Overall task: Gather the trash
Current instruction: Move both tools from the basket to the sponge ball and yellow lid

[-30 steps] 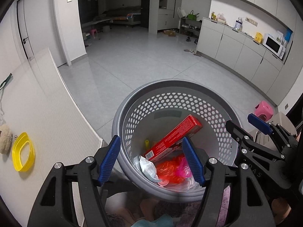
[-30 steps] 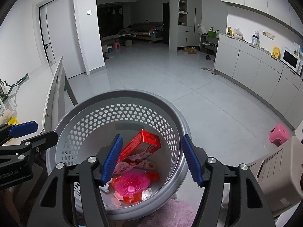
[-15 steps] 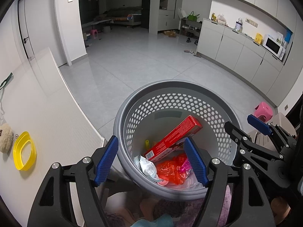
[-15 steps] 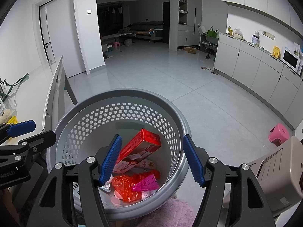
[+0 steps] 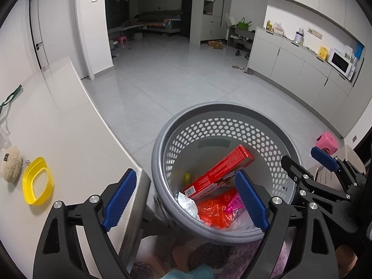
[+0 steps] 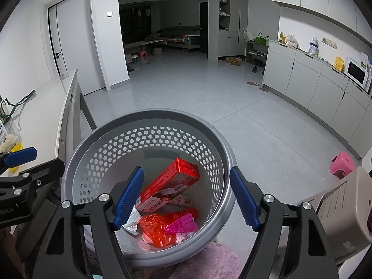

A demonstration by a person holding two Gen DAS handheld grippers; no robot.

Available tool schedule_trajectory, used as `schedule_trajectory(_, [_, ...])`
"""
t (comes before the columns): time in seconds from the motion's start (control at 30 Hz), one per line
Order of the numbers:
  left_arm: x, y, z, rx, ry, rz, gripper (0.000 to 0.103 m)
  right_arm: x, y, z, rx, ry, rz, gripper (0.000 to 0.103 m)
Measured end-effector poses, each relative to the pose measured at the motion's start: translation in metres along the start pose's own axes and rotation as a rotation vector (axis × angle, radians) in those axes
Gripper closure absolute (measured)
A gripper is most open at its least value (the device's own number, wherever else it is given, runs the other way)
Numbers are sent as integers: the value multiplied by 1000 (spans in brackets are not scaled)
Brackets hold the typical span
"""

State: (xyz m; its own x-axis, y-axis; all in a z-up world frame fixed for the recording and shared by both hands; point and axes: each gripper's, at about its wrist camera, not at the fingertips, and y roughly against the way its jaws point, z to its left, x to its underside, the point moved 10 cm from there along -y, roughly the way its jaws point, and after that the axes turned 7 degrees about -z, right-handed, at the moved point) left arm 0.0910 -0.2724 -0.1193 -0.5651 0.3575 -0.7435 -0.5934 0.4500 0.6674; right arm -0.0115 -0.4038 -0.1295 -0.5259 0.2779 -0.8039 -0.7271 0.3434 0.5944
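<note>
Pale tiled floor [image 6: 232, 107]; white cabinets [image 6: 307, 79], microwave [image 6: 357, 71]; white door [image 6: 74, 46], dark far room [image 6: 167, 23]

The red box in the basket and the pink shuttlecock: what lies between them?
Crumpled orange plastic fills the stretch between the red box and the pink shuttlecock, seen best in the right wrist view.

A round grey basket [image 6: 148, 125] with a honeycomb-perforated wall stands on the pale tiled floor, close beside the corner of a white table — its mouth open, upright. Inside, a long red carton [image 6: 169, 183] leans slantwise against the wall. Below it lies crumpled orange-red plastic [image 6: 158, 229], a pink shuttlecock [image 6: 182, 225] on top, and a silvery white wrapper [image 5: 187, 205] at one side — all loose at the bottom.
</note>
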Motion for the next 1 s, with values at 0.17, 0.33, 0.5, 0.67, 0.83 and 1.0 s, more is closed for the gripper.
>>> schedule_trajectory(0.17, [-2, 9, 8, -15, 9, -18, 14, -1, 5, 5, 0, 9, -1, 30])
schedule_trajectory(0.33, [-5, 20, 16, -29, 19, -43, 13, -5, 12, 11, -14, 9, -9, 30])
schedule_trajectory(0.5, [-7, 34, 27, -47, 29, -71, 13, -8, 22, 21, -32, 5, -19, 29])
schedule_trajectory(0.67, [-8, 51, 42, -63, 51, -100, 12, -10, 29, 32, -59, 2, -23, 27])
schedule_trajectory(0.83, [-13, 69, 55, -75, 68, -129, 12, -17, 38, 45, -76, 13, -38, 27])
schedule_trajectory(1.0, [-16, 88, 66, -88, 72, -158, 11, -22, 50, 56, -80, 40, -63, 23])
